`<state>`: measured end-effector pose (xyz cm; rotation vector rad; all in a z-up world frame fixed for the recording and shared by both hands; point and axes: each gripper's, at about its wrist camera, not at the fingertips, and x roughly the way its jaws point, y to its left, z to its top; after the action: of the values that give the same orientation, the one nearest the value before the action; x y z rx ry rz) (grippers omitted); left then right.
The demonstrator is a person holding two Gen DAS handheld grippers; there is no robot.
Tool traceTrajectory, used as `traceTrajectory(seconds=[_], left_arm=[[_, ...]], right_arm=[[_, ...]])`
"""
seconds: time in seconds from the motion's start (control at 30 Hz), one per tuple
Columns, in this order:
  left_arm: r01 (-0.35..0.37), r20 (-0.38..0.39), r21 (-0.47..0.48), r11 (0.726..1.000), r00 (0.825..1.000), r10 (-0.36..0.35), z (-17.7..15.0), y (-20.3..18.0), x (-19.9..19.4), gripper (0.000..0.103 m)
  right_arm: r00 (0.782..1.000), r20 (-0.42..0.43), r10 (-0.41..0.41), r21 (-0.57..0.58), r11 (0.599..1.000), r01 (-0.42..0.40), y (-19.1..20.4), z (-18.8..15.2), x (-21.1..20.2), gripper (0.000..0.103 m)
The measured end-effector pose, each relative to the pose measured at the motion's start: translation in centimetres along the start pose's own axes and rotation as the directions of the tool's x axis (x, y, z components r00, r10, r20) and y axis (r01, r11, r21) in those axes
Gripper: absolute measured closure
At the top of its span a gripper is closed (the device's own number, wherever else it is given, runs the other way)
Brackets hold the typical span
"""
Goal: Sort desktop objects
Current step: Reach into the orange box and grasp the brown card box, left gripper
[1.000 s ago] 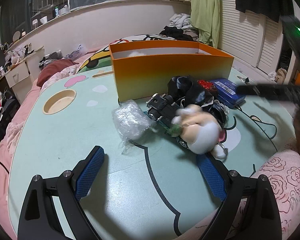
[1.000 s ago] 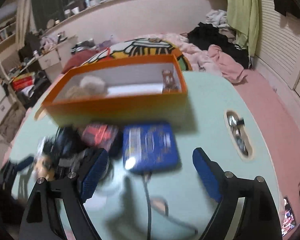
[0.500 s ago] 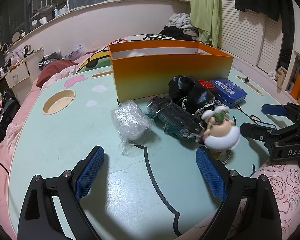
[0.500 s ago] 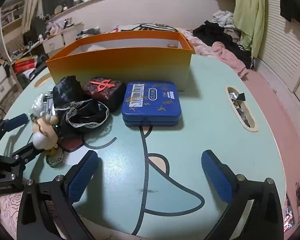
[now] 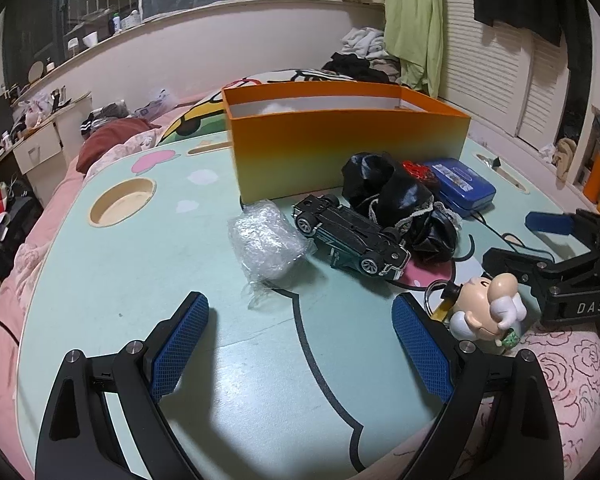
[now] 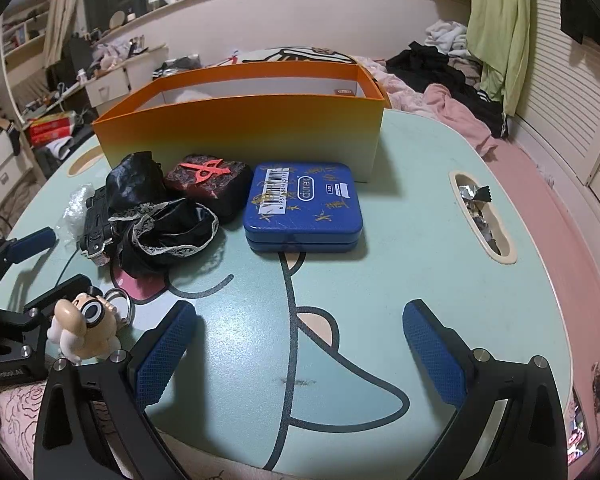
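The left gripper [image 5: 300, 332] hovers low over the mint-green table [image 5: 140, 280], its blue cross-hatched pads [image 5: 178, 350] spread wide with nothing between them. The right gripper [image 6: 300, 348] is likewise spread and empty over the near edge of the table, whose smooth surface carries a printed cartoon outline.

Materials and shapes:
- Orange box [image 5: 348, 146]: rectangular, open-topped, matte card walls fading to yellow at the base, white inside. It stands at the far side of the table.
- Toy car [image 5: 350, 236]: dark, glossy, lying on its roof with wheels up, just in front of the box.
- Clear plastic wrap [image 5: 266, 242]: crumpled, translucent, touching the car's left side.
- Black cloth [image 5: 396, 200]: shiny, bunched, with a lace trim, against the car's far side.
- Blue tin [image 6: 304, 206]: flat, square, rounded corners, barcode label on the lid, just in front of the box.
- Dark case [image 6: 208, 180]: rounded, with a red emblem, between cloth and tin.
- Figure keychain [image 5: 488, 312]: smooth, rounded, cream and white, with a metal ring; it lies at the near table edge between the two grippers.

Compared with half a second ago, the figure keychain lies nearer the table edge, closer to the left gripper's right finger. The right gripper has drawn back slightly. The remaining items are unmoved.
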<state>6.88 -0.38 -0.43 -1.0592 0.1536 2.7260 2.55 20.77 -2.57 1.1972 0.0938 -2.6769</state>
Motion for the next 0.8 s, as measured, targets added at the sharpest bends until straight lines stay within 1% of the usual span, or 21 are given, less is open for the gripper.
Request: traceTrajectory(seconds=[0.1,0.17,0.23,0.27,0.3,0.33,0.37,0.4,0.47,0.53,0.57,0.6,0.67,0.7,0.73,0.8], left_arm=[[0.019,0.056,-0.028,0.999,0.998,-0.018,-0.1,0.6,-1.2,0.010],[0.013,0.109,-0.033,0.999,0.994,-0.009,0.2,0.8,-2.6,0.011],[0.042,0.136,-0.036,0.998,0.990,-0.037,1.4,0.7,-3.9,0.019],[0.085,0.143,-0.043,0.995,0.987,-0.078,2.7,0.5,-4.7,0.025],[0.114,0.143,-0.044,0.993,0.984,-0.107,3.6,0.3,-5.2,0.028],[0.164,0.138,-0.044,0.985,0.978,-0.156,5.5,-0.3,-5.6,0.028],[0.201,0.131,-0.047,0.978,0.972,-0.193,7.2,-0.8,-5.6,0.034],[0.231,0.118,-0.057,0.971,0.968,-0.223,8.7,-1.3,-5.3,0.046],[0.281,0.069,-0.088,0.956,0.959,-0.276,11.7,-2.4,-3.8,0.054],[0.323,-0.025,-0.122,0.938,0.944,-0.328,15.7,-3.9,-0.1,0.054],[0.334,-0.068,-0.142,0.932,0.936,-0.346,16.8,-4.4,1.5,0.054],[0.340,-0.120,-0.179,0.923,0.924,-0.364,18.0,-4.9,3.5,0.054],[0.332,-0.214,-0.268,0.904,0.895,-0.392,20.1,-5.6,7.6,0.054],[0.320,-0.249,-0.295,0.900,0.884,-0.396,20.9,-6.0,9.3,0.054],[0.287,-0.298,-0.315,0.905,0.875,-0.382,21.7,-6.6,11.6,0.054],[0.228,-0.340,-0.356,0.906,0.871,-0.353,22.0,-7.0,13.9,0.054]], right_arm=[[1.000,0.002,0.001,-0.001,1.000,-0.001,0.1,0.0,-0.1,0.000],[1.000,0.003,0.001,-0.002,1.000,-0.001,0.2,0.0,-0.2,0.000],[1.000,0.003,0.002,-0.001,1.000,-0.002,0.1,-0.1,-0.1,0.000],[1.000,0.002,0.002,-0.001,1.000,-0.002,0.2,-0.1,-0.2,0.000],[1.000,0.003,0.001,-0.001,1.000,-0.001,0.2,-0.1,-0.1,0.000],[1.000,0.003,0.001,-0.001,1.000,-0.001,0.1,-0.1,-0.2,0.000],[1.000,0.003,0.001,-0.001,1.000,-0.001,0.1,-0.1,-0.2,0.000],[1.000,0.004,0.002,-0.002,1.000,-0.002,0.3,-0.1,-0.4,0.000],[1.000,0.005,0.003,-0.002,1.000,-0.003,0.3,-0.2,-0.4,0.000],[1.000,0.005,0.002,-0.002,1.000,-0.002,0.3,-0.1,-0.4,0.000],[1.000,0.005,0.002,-0.002,1.000,-0.002,0.3,-0.1,-0.4,0.000],[1.000,0.005,0.003,-0.002,1.000,-0.003,0.3,-0.2,-0.4,0.000],[1.000,0.006,0.003,-0.003,1.000,-0.003,0.5,0.1,-0.4,0.000],[1.000,0.007,0.003,-0.003,1.000,-0.003,0.6,0.1,-0.4,0.000],[1.000,0.007,0.003,-0.003,1.000,-0.003,0.6,0.2,-0.4,0.000],[1.000,0.008,0.005,-0.004,1.000,-0.005,0.8,0.5,-0.4,0.000]])
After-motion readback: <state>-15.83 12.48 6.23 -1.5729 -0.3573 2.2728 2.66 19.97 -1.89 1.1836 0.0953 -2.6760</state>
